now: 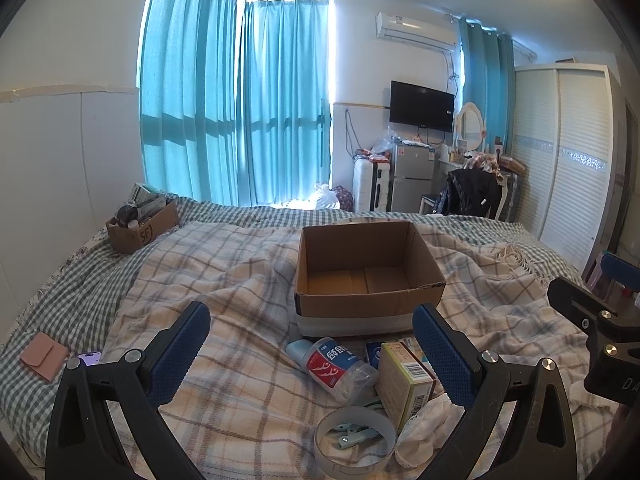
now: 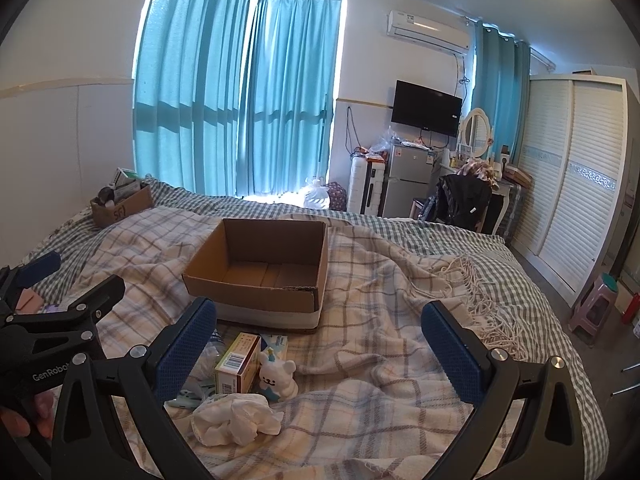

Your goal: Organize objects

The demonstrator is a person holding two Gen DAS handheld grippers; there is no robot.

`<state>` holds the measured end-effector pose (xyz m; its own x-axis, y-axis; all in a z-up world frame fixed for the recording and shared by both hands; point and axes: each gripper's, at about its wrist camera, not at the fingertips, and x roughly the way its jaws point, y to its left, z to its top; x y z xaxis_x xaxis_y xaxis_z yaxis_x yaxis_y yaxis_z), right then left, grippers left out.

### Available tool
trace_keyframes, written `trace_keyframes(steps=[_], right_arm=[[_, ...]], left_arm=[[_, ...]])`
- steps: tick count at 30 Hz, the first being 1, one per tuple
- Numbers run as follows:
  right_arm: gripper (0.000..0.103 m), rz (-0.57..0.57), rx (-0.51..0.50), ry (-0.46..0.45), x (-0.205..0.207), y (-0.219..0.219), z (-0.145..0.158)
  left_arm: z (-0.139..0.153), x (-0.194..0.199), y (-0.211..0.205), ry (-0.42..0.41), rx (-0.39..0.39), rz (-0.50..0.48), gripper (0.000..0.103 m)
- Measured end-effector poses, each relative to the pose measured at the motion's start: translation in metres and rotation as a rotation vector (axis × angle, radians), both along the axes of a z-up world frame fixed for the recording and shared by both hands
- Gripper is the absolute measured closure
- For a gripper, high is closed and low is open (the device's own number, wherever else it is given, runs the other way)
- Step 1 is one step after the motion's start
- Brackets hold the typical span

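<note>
An empty open cardboard box (image 1: 368, 268) (image 2: 264, 268) sits on the plaid blanket. In front of it lies a pile: a clear bottle with a red label (image 1: 334, 368), a yellow carton (image 1: 404, 380) (image 2: 236, 364), a white tape ring (image 1: 354, 440) around pale green clips, a white cloth (image 1: 424, 420) (image 2: 236, 420) and a white bear figure (image 2: 278, 378). My left gripper (image 1: 316, 348) is open and empty above the pile. My right gripper (image 2: 320, 344) is open and empty, right of the pile.
A small cardboard box (image 1: 140, 228) full of items stands at the far left of the bed. A pink wallet (image 1: 43, 355) and a purple phone (image 1: 89, 358) lie at the left. Beyond the bed are a fridge (image 1: 412, 176), a chair and a wardrobe (image 1: 568, 160).
</note>
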<state>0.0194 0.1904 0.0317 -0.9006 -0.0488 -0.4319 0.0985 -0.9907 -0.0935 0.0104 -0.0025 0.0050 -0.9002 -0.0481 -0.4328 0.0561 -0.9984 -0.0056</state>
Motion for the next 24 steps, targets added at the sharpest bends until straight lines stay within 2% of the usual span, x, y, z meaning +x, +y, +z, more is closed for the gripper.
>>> trace_keyframes(steps=[14, 17, 21, 24], right_arm=[[0.003, 0.039, 0.008, -0.074, 0.001, 0.006, -0.022], [0.003, 0.054, 0.007, -0.107, -0.002, 0.005, -0.033], [0.003, 0.072, 0.017, -0.167, -0.010, 0.000, -0.054], [0.006, 0.080, 0.019, -0.215, -0.018, -0.001, -0.070]], left_arm=[[-0.039, 0.000, 0.003, -0.125, -0.035, -0.023, 0.000], [-0.059, -0.002, 0.008, -0.180, -0.059, -0.028, 0.000], [-0.087, -0.007, 0.012, -0.292, -0.066, -0.037, 0.001], [-0.094, -0.008, 0.019, -0.318, -0.080, -0.074, 0.001]])
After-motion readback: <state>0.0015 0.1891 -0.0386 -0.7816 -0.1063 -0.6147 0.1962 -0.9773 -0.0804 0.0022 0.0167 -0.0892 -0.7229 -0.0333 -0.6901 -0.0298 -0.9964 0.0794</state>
